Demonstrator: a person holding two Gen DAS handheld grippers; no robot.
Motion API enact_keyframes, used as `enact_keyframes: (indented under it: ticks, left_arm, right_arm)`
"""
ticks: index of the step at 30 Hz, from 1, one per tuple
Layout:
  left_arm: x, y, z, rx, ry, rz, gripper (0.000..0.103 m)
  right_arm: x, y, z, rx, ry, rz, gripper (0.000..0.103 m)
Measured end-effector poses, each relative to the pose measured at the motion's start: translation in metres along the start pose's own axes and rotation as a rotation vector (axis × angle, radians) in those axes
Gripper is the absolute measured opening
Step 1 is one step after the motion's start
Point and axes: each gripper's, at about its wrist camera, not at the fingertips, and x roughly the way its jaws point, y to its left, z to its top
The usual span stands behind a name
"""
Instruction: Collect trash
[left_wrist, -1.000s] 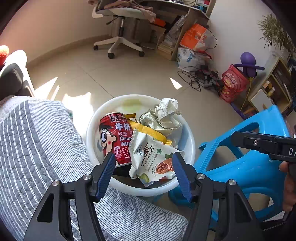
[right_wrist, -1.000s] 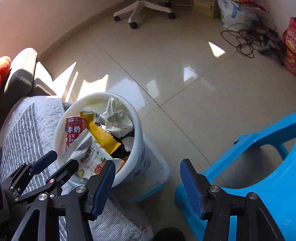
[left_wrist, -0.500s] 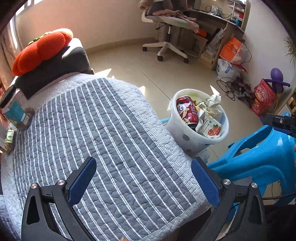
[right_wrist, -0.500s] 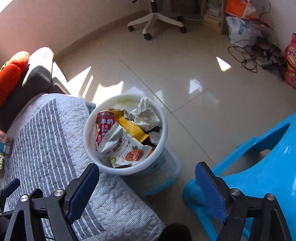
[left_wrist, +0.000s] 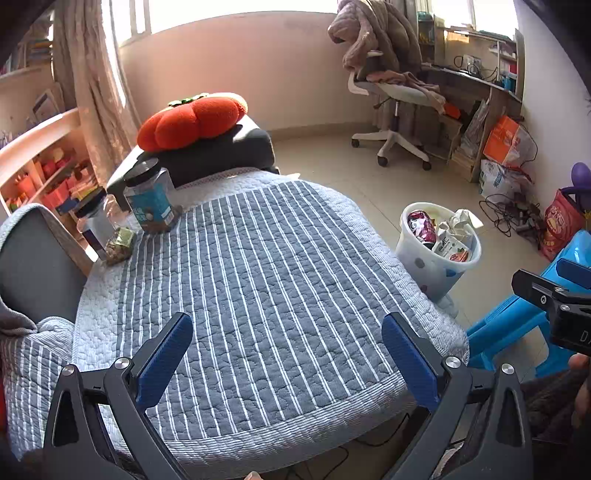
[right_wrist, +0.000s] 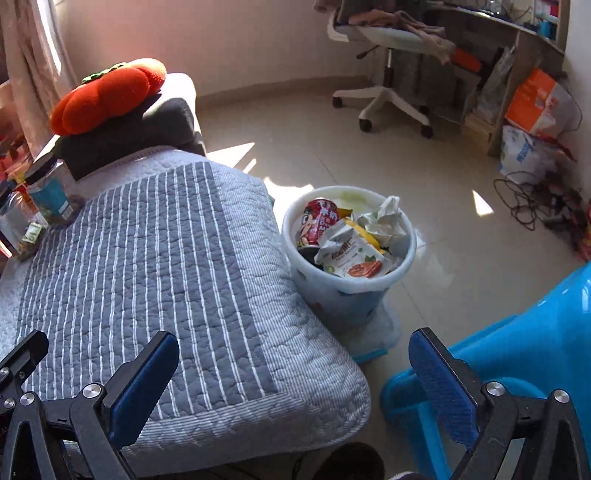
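A white trash bin (right_wrist: 402, 273) (left_wrist: 417, 264) stands on the floor by the striped quilt's right edge. It holds a red drink can (right_wrist: 320, 221) (left_wrist: 421, 229), a white snack bag (right_wrist: 351, 254) (left_wrist: 452, 251), crumpled paper (right_wrist: 384, 218) and a yellow wrapper. My left gripper (left_wrist: 288, 354) is open and empty above the near part of the quilt. My right gripper (right_wrist: 295, 373) is open and empty above the quilt's near right corner, well back from the bin.
The grey striped quilt (left_wrist: 258, 280) covers a low seat. Two jars (left_wrist: 149, 199) and a small packet (left_wrist: 120, 245) sit at its far left. An orange pumpkin cushion (left_wrist: 192, 120) lies behind. A blue plastic stool (right_wrist: 517, 354) is at the right, an office chair (left_wrist: 391, 96) farther back.
Both grippers have pulled back and up from the bin, which now looks small and far. Both jaws have opened wider. The snack bag stays in the bin.
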Motion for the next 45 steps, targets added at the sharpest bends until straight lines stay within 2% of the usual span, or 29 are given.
enact_keyframes:
  ticks: [2,6,18,45]
  left_arm:
    - [-0.005,0.008,-0.009,-0.038,-0.005,0.006,0.103]
    - [-0.011,0.013,-0.021,-0.05,-0.021,0.037,0.103]
    - [-0.011,0.031,-0.03,-0.086,-0.01,0.057,0.103]
    - [-0.015,0.031,-0.03,-0.091,-0.021,0.064,0.103]
  right_arm:
    - [-0.002,0.012,-0.011,-0.034,-0.022,-0.005,0.102]
    - [0.002,0.027,-0.022,-0.095,-0.017,0.01,0.102]
    - [0.016,0.032,-0.027,-0.099,0.026,0.013,0.102]
    - [0.019,0.035,-0.029,-0.096,0.045,0.024,0.102]
